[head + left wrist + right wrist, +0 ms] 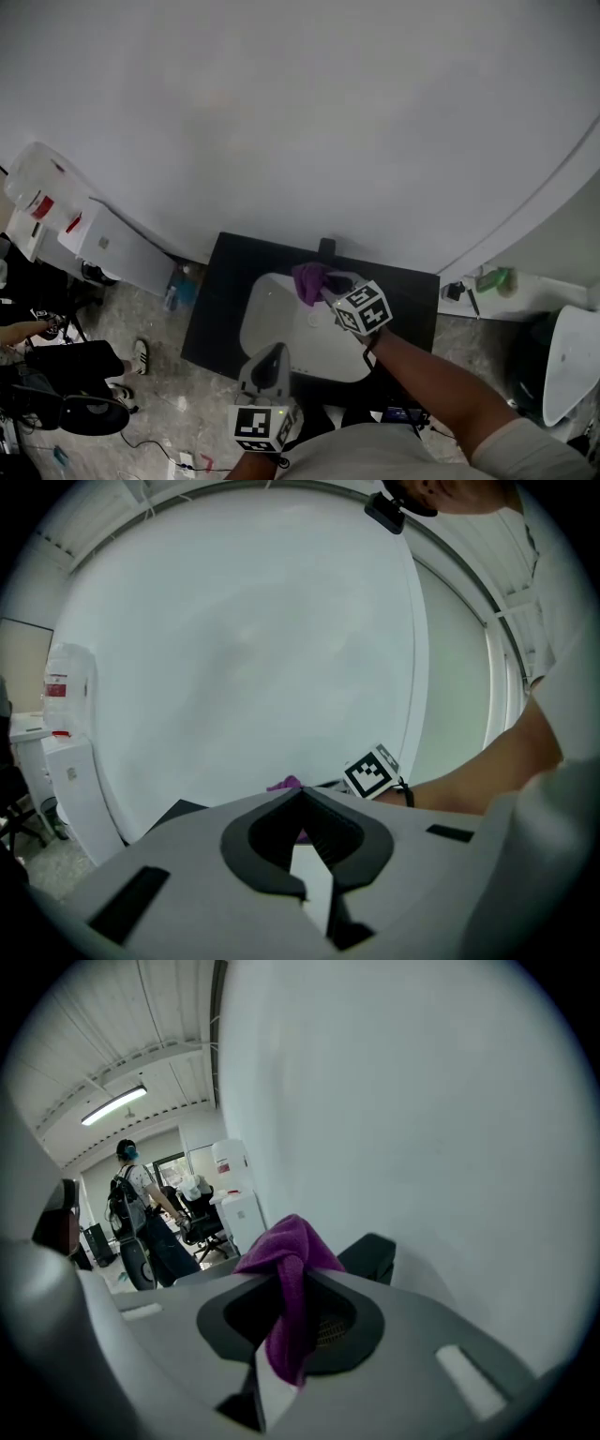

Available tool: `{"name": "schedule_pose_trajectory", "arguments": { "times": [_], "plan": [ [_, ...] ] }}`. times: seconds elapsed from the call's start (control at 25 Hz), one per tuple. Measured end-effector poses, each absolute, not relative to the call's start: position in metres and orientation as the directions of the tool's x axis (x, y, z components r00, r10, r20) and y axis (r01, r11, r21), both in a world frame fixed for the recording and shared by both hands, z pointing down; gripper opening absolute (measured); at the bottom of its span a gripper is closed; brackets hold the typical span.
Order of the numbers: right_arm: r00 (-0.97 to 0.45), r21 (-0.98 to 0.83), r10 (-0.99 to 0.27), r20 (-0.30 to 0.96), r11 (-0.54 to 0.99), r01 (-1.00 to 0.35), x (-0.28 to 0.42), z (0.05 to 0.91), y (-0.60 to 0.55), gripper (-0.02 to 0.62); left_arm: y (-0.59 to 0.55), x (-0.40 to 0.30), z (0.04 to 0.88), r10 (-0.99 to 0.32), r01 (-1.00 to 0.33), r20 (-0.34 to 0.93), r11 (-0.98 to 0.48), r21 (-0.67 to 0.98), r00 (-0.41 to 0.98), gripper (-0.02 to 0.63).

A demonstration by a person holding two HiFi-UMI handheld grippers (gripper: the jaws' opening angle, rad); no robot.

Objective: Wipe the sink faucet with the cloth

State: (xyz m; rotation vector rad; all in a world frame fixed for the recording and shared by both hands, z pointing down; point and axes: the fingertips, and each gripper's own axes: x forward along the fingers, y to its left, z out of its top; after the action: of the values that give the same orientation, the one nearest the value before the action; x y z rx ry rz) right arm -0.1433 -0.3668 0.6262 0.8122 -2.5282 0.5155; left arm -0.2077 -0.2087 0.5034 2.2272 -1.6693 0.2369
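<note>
The right claw (292,1277) was clamped on the purple cloth (286,1239), its 2 jaws pressed together with the fabric pinched between them. One fold bunched up above the jaw tips and a tail hung down through the gap behind them. Just beyond the tips, slightly to their right in the right gripper view, stood the dark faucet (371,1254), close against the pale wall (422,1101). From that view I could not tell whether the cloth touched it.

In the head view, the right claw (330,291) reached over the far end of the white sink (272,319), with the cloth (309,279) at its tip and the faucet (326,247) just past the cloth on the rear edge of the black counter (211,314). The marker cube (363,307) sat behind the jaws, toward the person's forearm (422,375).

The left claw (300,793) was closed with its jaw tips touching and nothing between them. It hung at the near rim of the sink, well short of the faucet (274,349). Ahead of its tips the cloth (284,784) showed as a small purple patch, with the right claw's marker cube (372,772) just to the right of it.

Far off to the left of the right claw, a person (141,1208) stood beside a white cabinet (242,1215).
</note>
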Motion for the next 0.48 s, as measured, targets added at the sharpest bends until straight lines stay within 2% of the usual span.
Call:
{"name": "schedule_pose_trajectory", "arguments": {
  "times": [0.12,0.24,0.36,0.48],
  "plan": [
    [-0.703,-0.163,-0.536,0.468,0.729,-0.665,-0.134,0.606,-0.419,0.058,-0.21,-0.209,0.502,-0.896,-0.956,0.341,-0.241,0.164,0.285,0.006],
    [-0.648,-0.122,-0.574,0.501,0.694,-0.71,-0.125,0.61,-0.46,0.058,-0.206,-0.212,0.501,-0.898,-0.961,0.347,-0.229,0.158,0.271,0.006],
    [-0.675,-0.133,-0.527,0.517,0.729,-0.671,-0.138,0.625,-0.434,0.057,-0.203,-0.221,0.503,-0.898,-0.964,0.357,-0.211,0.159,0.256,0.006],
    [-0.747,-0.178,-0.408,0.525,0.805,-0.566,-0.16,0.648,-0.356,0.057,-0.2,-0.226,0.505,-0.9,-0.967,0.361,-0.197,0.159,0.243,0.006]
  ]
}}
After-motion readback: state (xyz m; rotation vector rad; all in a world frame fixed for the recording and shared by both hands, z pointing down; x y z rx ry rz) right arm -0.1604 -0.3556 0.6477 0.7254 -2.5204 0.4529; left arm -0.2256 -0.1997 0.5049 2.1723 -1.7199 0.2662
